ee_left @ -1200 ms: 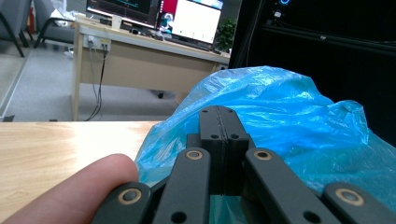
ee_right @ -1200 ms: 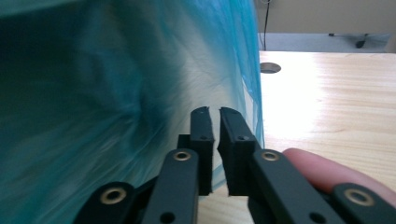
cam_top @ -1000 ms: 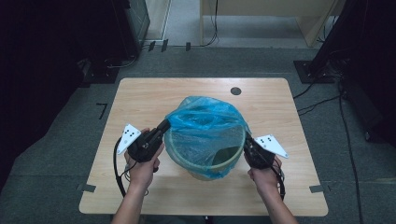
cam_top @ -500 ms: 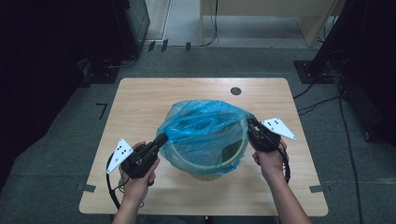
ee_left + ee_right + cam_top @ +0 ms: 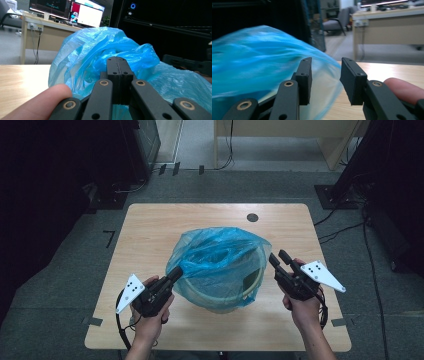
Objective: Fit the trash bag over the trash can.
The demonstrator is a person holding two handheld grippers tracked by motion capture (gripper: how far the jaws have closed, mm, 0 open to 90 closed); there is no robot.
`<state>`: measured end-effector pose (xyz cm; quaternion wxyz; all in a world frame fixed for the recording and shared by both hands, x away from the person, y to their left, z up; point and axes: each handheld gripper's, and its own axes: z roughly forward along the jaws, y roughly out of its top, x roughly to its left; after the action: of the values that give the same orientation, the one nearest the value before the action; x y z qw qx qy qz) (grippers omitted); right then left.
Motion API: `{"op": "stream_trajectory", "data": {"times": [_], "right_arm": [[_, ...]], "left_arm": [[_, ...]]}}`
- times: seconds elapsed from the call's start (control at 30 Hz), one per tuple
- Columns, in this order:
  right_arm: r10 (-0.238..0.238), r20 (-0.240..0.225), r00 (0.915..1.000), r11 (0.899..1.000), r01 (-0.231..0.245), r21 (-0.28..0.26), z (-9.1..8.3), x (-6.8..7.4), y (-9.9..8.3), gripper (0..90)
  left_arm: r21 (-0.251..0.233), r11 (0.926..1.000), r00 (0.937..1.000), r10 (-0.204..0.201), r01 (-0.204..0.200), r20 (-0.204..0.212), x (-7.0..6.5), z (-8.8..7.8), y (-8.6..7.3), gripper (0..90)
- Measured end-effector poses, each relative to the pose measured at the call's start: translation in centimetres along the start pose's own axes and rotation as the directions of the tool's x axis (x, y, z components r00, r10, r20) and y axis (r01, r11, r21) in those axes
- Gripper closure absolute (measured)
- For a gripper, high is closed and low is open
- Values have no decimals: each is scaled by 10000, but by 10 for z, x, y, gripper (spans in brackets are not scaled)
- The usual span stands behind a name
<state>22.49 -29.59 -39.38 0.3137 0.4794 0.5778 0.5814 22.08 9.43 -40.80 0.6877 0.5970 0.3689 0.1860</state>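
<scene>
Left claw [image 5: 176, 273]: jaws pressed together on a fold of the blue bag [image 5: 220, 257] at its near-left edge.
Right claw [image 5: 278, 259]: jaws have just been opening, part-way apart, nothing between them, just beside the bag's right edge.
Blue bag: draped over the green bucket [image 5: 250, 282], mid-tabletop [image 5: 150, 227].
Around: round dark hole [image 5: 252, 217] in the far tabletop; cables [image 5: 345, 227] on the floor to the right.
In the way: the bag's crumpled plastic covers most of the bucket rim.

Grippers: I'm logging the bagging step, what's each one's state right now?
Left gripper: shut on the blue bag.
Right gripper: open, just been opening, off the bag.
</scene>
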Motion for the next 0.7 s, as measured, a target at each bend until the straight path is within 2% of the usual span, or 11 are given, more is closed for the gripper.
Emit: {"op": "stream_trajectory", "data": {"times": [0.1,0.23,0.33,0.37,0.43,0.47,0.7], "right_arm": [[-34,-399,9992,10000,36,29,-4,13,-1,597],[49,-362,9993,9999,-45,95,-4,28,-1,541],[109,-112,9999,9997,-107,197,-1,36,-1,503],[168,-20,9999,9996,-168,239,1,37,-2,516],[427,86,9990,9984,-430,357,3,38,-3,649],[537,114,9985,9979,-541,364,3,38,-3,687],[479,261,9985,9986,-485,223,1,38,-2,853]], "left_arm": [[-60,10000,10000,34,-35,-51,-2,0,-1,900],[-183,9997,9998,185,-187,-111,-7,0,-2,900],[-198,9995,9997,243,-243,-13,-10,0,-3,899],[-185,9993,9995,323,-323,44,-10,0,-3,899],[-205,9992,9994,341,-339,96,-12,0,-4,898],[-220,9993,9994,321,-318,135,-13,-1,-3,898],[-224,9991,9989,368,-362,284,-17,0,-4,894]]}}
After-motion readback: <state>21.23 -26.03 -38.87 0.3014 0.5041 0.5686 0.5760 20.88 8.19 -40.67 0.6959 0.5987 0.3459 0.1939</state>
